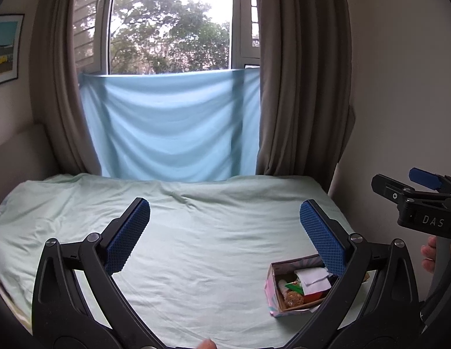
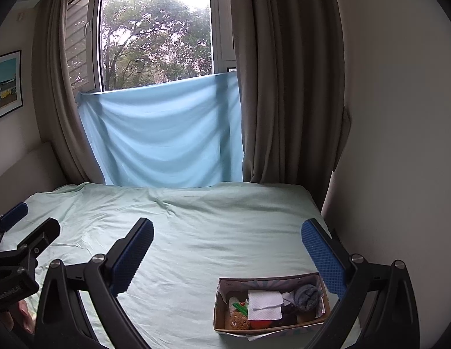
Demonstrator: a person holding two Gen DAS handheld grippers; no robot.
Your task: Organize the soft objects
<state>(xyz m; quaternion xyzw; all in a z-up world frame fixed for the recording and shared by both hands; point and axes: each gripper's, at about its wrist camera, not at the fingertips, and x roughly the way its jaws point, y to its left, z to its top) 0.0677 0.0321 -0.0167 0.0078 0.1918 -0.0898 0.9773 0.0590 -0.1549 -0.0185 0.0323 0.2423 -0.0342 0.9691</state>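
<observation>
Pale green bedsheet (image 2: 214, 241), wrinkled; light blue cloth (image 2: 161, 136) across window (image 2: 155, 37); brown curtains (image 2: 280, 87); framed picture (image 2: 6, 84) on wall.

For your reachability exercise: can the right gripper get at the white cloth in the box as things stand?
Probably yes. The right gripper is open, the box has no lid, and the white cloth lies on top of the other soft things, with nothing between.

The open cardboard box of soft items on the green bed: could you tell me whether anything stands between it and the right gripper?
Nothing visible does. The open cardboard box lies on the pale green bedsheet, just below the open right gripper, with only bare sheet around it.
</observation>
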